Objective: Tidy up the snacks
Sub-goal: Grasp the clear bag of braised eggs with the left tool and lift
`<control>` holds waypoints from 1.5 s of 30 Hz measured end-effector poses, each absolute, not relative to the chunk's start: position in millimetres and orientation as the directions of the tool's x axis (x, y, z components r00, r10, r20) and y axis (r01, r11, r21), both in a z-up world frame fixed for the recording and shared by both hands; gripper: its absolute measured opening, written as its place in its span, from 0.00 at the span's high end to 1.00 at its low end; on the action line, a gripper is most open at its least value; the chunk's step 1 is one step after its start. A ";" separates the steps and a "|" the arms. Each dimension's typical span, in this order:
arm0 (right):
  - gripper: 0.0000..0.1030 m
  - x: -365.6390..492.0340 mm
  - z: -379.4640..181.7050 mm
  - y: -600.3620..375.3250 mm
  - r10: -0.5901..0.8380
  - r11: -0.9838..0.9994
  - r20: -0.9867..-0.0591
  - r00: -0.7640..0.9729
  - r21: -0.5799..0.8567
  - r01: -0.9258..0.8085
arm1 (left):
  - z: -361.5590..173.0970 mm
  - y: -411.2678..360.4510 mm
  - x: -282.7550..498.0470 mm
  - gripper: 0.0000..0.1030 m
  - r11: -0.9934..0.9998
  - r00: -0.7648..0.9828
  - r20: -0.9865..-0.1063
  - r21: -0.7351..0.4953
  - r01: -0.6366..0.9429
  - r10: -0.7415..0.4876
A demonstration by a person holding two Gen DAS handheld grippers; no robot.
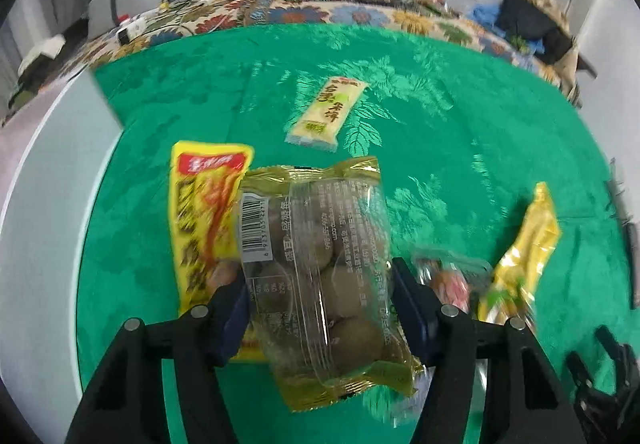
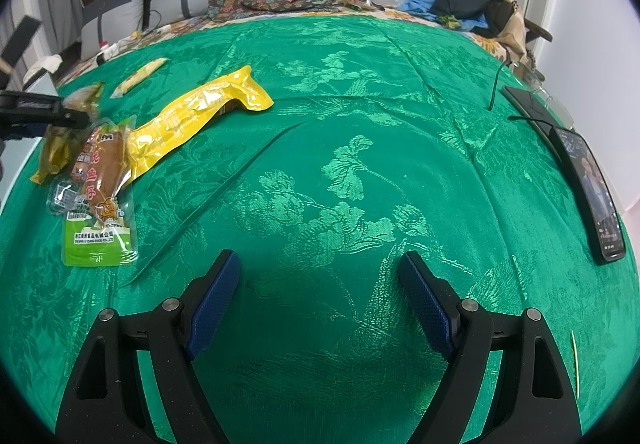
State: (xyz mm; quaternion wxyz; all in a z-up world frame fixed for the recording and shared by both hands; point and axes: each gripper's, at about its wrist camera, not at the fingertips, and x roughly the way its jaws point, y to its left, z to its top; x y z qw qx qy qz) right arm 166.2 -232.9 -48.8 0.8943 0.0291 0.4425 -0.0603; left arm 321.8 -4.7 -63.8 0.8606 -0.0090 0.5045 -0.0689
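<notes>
Green floral cloth (image 2: pixel 360 92) covers the bed, with cushions and clothes piled behind. On its left, the left gripper (image 1: pixel 320 284) clamps a clear gold-edged egg packet (image 1: pixel 320 272) above a yellow red-printed packet (image 1: pixel 204 216), with a pale rice-cracker bar (image 1: pixel 326 112) beyond. Rightward lie a fish-sausage packet (image 2: pixel 100 188) and a long yellow pouch (image 2: pixel 192 120); the right gripper (image 2: pixel 320 296) hovers spread and empty, two phones (image 2: pixel 592 192) at the far right edge.

Five snack packets: one clear gold-edged packet of brown eggs (image 1: pixel 320 276), one yellow red-printed pouch (image 1: pixel 204 220), one pale-yellow rice-cracker bar (image 1: pixel 326 111), one long crinkled yellow pouch (image 2: pixel 200 116), one clear green-bottomed fish-sausage packet (image 2: pixel 102 196). Two dark phones (image 2: pixel 592 188).
</notes>
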 end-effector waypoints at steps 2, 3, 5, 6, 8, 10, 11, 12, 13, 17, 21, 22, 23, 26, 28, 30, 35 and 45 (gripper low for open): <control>0.18 166.1 -48.7 -232.7 -0.082 0.991 -0.795 0.601 -0.001 0.134 | -51.1 13.1 298.9 0.39 0.988 0.502 -0.851 -0.125 0.088 -0.152; 0.18 166.2 -48.8 -232.9 -0.082 0.991 -0.795 0.601 -0.001 0.134 | -44.1 20.9 285.6 0.39 0.987 0.508 -0.847 -0.134 0.085 -0.159; 0.18 166.2 -48.7 -232.7 -0.082 0.991 -0.795 0.601 -0.002 0.133 | -35.4 32.6 261.2 0.39 0.988 0.511 -0.845 -0.127 0.091 -0.156; 0.18 166.2 -48.8 -232.9 -0.082 0.991 -0.795 0.601 -0.002 0.134 | -32.4 38.3 248.4 0.39 0.989 0.510 -0.847 -0.114 0.095 -0.147; 0.18 166.2 -48.8 -232.9 -0.082 0.991 -0.795 0.601 -0.002 0.133 | -31.5 51.7 220.5 0.38 0.992 0.502 -0.857 -0.089 0.086 -0.120; 0.18 166.2 -48.8 -232.8 -0.082 0.991 -0.795 0.601 -0.002 0.133 | -36.2 60.3 200.6 0.38 0.994 0.493 -0.863 -0.085 0.073 -0.110; 0.18 166.2 -48.7 -232.7 -0.082 0.991 -0.795 0.601 -0.002 0.133 | -41.2 63.0 189.6 0.38 0.995 0.492 -0.865 -0.072 0.069 -0.097; 0.18 166.3 -48.8 -232.9 -0.083 0.991 -0.795 0.601 -0.002 0.133 | -45.6 61.9 184.2 0.38 0.996 0.493 -0.866 -0.060 0.068 -0.086; 0.18 166.2 -48.7 -232.7 -0.083 0.991 -0.795 0.601 -0.002 0.133 | -51.5 60.7 177.4 0.38 0.997 0.495 -0.866 -0.044 0.070 -0.074; 0.18 166.1 -48.7 -232.7 -0.083 0.991 -0.795 0.601 -0.003 0.133 | -78.3 53.6 168.8 0.34 0.998 0.490 -0.870 -0.027 0.063 -0.054; 0.18 166.1 -48.7 -232.9 -0.085 0.991 -0.794 0.601 -0.005 0.134 | -98.5 52.0 176.9 0.20 0.999 0.479 -0.877 -0.028 0.024 -0.036; 0.18 166.0 -48.6 -232.7 -0.085 0.991 -0.794 0.601 -0.005 0.134 | -104.2 53.6 179.6 0.20 0.999 0.472 -0.881 -0.041 0.012 -0.042; 0.18 166.0 -48.7 -232.7 -0.085 0.991 -0.795 0.601 -0.005 0.134 | -105.9 54.1 180.4 0.15 0.999 0.481 -0.876 -0.035 0.002 -0.032; 0.18 166.1 -48.7 -233.0 -0.085 0.991 -0.794 0.601 -0.005 0.134 | -109.6 55.3 182.9 0.04 1.000 0.498 -0.867 -0.025 -0.009 -0.017; 0.18 166.0 -48.7 -232.9 -0.085 0.991 -0.794 0.601 -0.005 0.134 | -112.3 53.7 181.2 0.00 1.000 0.512 -0.859 -0.009 0.003 -0.010; 0.18 166.0 -48.6 -232.9 -0.085 0.991 -0.794 0.601 -0.005 0.134 | -111.5 54.9 178.4 0.00 1.000 0.537 -0.843 -0.013 0.005 -0.013; 0.18 166.0 -48.6 -232.9 -0.086 0.991 -0.794 0.601 -0.005 0.134 | -112.4 56.1 173.0 0.00 1.000 0.569 -0.822 -0.011 0.007 -0.013; 0.18 166.0 -48.6 -232.7 -0.089 0.991 -0.792 0.603 -0.010 0.133 | -113.4 55.4 173.7 0.00 1.000 0.578 -0.816 -0.012 0.003 -0.012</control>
